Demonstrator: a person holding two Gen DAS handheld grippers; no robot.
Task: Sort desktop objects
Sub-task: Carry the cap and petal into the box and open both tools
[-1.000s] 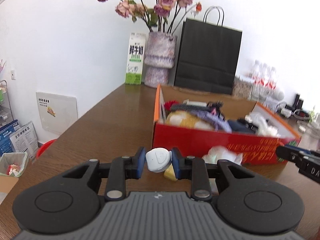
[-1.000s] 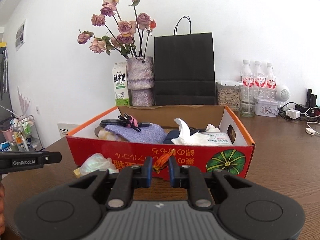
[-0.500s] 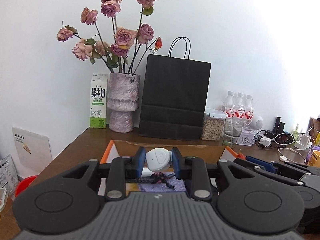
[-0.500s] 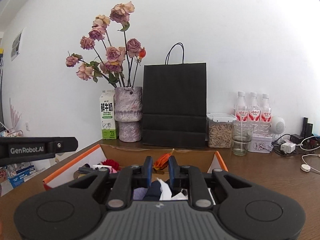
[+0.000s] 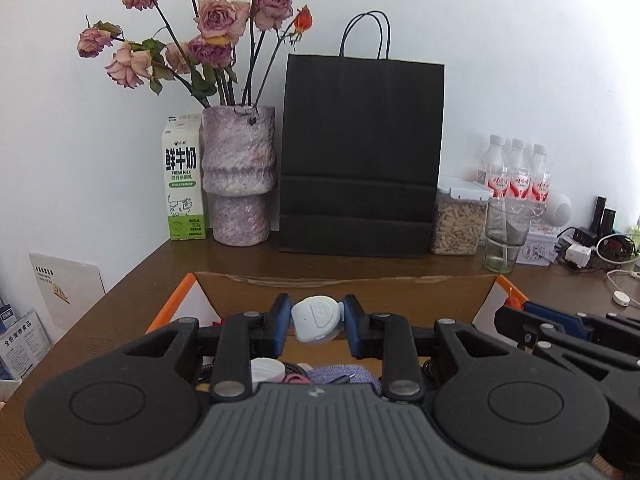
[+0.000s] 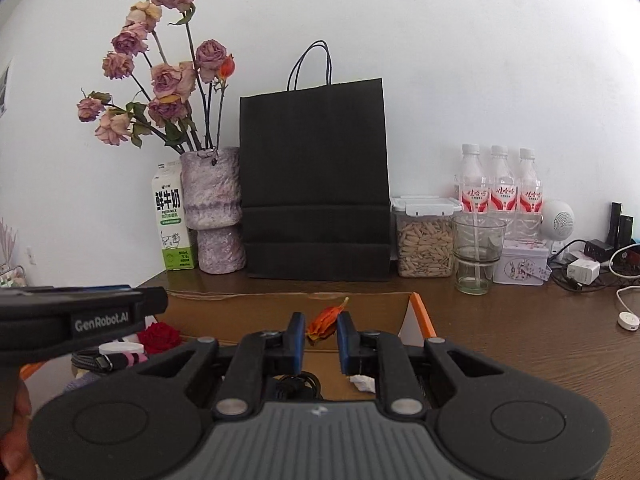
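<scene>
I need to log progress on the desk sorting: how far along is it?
Done: the cardboard box already holds a red flower, a white lid and purple fabric. In hand: left gripper holds a white device, right gripper an orange dried flower, both over the box. Left: releasing them.

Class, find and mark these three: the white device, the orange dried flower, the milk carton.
white device [image 5: 317, 319], left wrist view, front face.
orange dried flower [image 6: 323, 322], right wrist view, petal cluster.
milk carton [image 5: 182, 184], left wrist view, printed front.
</scene>
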